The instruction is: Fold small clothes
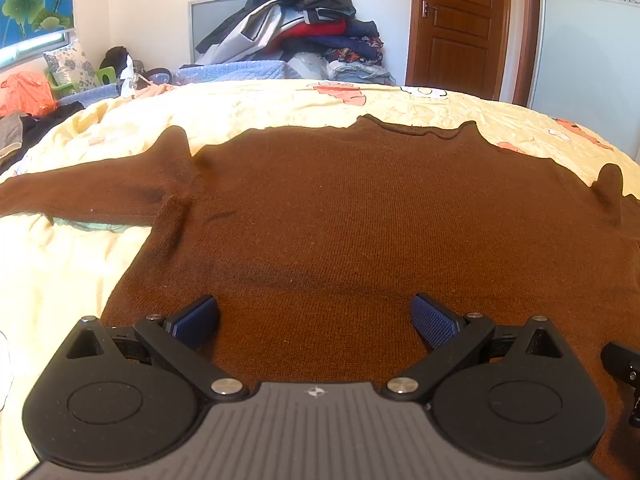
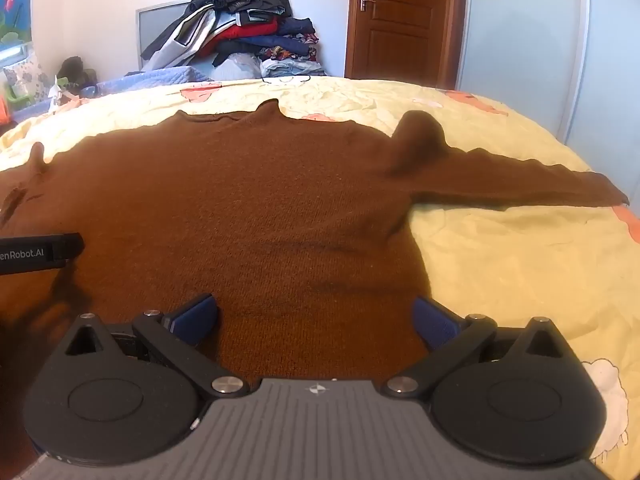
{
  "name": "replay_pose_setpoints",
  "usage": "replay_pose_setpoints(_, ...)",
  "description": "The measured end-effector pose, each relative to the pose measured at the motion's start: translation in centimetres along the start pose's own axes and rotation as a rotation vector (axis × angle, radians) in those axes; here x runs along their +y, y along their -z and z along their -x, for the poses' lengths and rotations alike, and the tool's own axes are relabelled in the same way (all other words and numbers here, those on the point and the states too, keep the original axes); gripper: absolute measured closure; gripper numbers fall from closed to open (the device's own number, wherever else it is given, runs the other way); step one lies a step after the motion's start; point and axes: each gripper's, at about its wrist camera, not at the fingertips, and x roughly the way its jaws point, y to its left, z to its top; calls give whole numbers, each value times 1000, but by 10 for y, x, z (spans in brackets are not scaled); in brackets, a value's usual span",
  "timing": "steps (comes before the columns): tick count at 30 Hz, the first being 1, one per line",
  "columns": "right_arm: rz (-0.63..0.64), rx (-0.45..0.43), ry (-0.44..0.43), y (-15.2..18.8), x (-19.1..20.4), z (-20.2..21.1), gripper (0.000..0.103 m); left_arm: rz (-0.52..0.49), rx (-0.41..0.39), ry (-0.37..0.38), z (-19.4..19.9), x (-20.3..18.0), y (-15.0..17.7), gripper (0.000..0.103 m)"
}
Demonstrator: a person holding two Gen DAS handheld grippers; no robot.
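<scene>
**Left wrist and right wrist views: sweater flat, no fold yet**

Left wrist view shows the left gripper (image 1: 315, 322) low over the bottom part of a brown sweater (image 1: 340, 220). Its two blue pads (image 1: 196, 322) are spread wide apart and hold nothing. In the right wrist view the right gripper (image 2: 314, 322) is the same: pads wide, nothing between them, low over the sweater's bottom edge near its side.

The sweater lies face up on a yellow bed cover (image 2: 520, 264) with cartoon pictures. Its neck points away toward the far wall. Both sleeves stick straight out to the sides. I think the folding has not started. The spreading looks done, with small bumps at the shoulders. The sleeves and the body are all left to fold.

Each view shows something the other does not. Left view shows the left sleeve (image 1: 80, 192) running off the picture and a bit of pale green cloth (image 1: 88, 225) peeking out under it. Right view shows the whole right sleeve (image 2: 520, 184) down to its cuff, and part of the other black tool at the left edge.

Far behind, a pile of clothes (image 1: 296, 20) sits by a wooden door (image 1: 456, 28).
</scene>
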Motion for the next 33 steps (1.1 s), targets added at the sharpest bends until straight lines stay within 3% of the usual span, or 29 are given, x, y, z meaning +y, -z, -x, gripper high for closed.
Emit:
replay_pose_setpoints(6, 25, 23, -39, -7, -8, -12, 0, 0, 0, 0, 0, 0, 0, 0)
replay_pose_setpoints(33, 98, 26, -3, -11, -5, 0, 0, 0, 0, 0, 0, -1, 0, 0)
